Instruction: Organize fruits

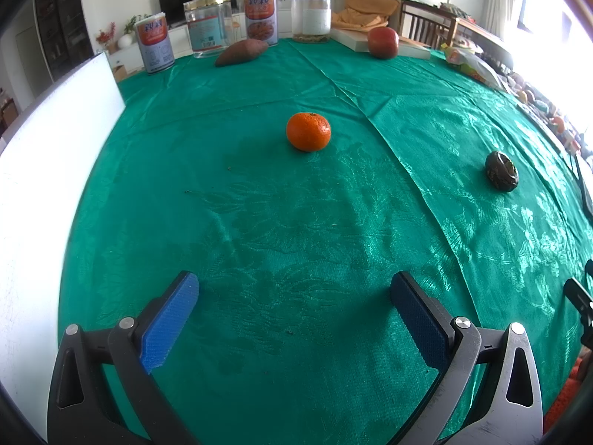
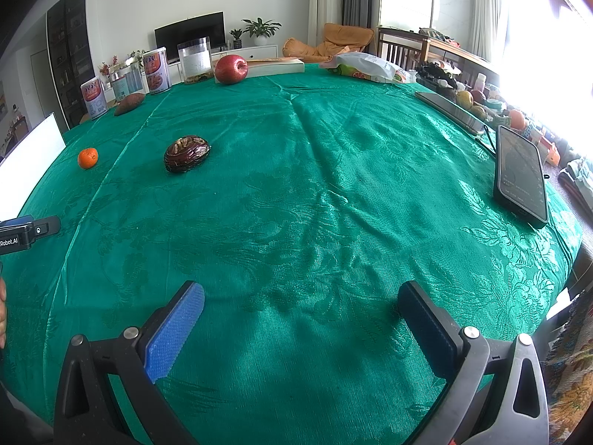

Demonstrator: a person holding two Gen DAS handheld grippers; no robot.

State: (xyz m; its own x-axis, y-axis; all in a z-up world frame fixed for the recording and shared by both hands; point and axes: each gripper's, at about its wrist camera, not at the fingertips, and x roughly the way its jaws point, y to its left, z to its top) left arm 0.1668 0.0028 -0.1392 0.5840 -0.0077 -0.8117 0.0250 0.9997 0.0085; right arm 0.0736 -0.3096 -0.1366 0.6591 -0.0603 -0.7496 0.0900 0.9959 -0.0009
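An orange mandarin [image 1: 308, 131] sits on the green tablecloth [image 1: 296, 222], straight ahead of my open, empty left gripper [image 1: 292, 289]. It shows small at the left of the right wrist view [image 2: 88, 158]. A dark brown wrinkled fruit [image 1: 501, 170] lies to the right; it also shows in the right wrist view [image 2: 186, 153], ahead left of my open, empty right gripper [image 2: 302, 300]. A red apple [image 1: 383, 42] [image 2: 231, 69] rests at the far edge by a book. A sweet potato [image 1: 241, 52] [image 2: 129, 104] lies near the jars.
A white board [image 1: 55, 155] stands along the left edge. Tins and clear jars [image 1: 207, 29] line the far edge. A book [image 2: 274, 66] and a snack bag [image 2: 365, 66] lie at the back. A phone [image 2: 520, 174] and a tablet [image 2: 452, 111] lie at right.
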